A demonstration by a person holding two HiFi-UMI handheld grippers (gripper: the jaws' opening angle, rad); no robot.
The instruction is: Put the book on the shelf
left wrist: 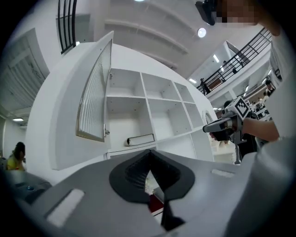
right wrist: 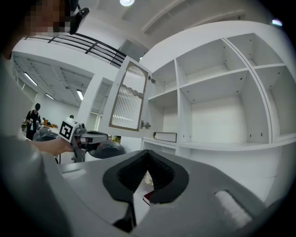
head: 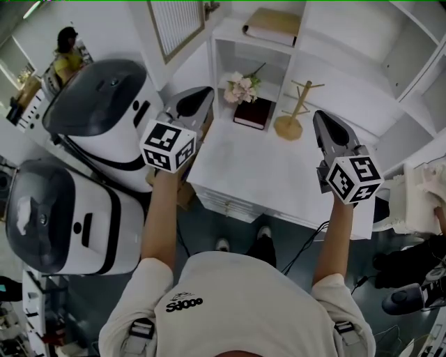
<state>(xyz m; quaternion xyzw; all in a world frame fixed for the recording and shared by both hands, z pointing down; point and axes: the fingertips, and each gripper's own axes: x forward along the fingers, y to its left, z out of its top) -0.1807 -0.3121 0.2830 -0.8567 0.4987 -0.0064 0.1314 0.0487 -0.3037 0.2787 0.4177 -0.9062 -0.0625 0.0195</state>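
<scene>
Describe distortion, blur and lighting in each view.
Head view: even, soft light, sharp dark red hardcover book, mild bending at the edges. Left gripper view: strong fisheye bows the white open-fronted shelf unit, black vignette corners. Right gripper view: same bowing, round ceiling lamp glares.

White black-printed T-shirt point(head: 230, 300), grey shoulder straps point(head: 141, 328); grey left tongs point(head: 207, 92) and right tongs point(head: 320, 116) bear marker cubes point(head: 167, 145).

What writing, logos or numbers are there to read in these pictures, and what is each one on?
"SJOOO", roughly: dark print on the back of the person's T-shirt; the small emblem above it is too small to read.
Left marker cube and right marker cube: black-and-white square patterns only, no letters.
Dark red book: nothing legible on its cover.
</scene>
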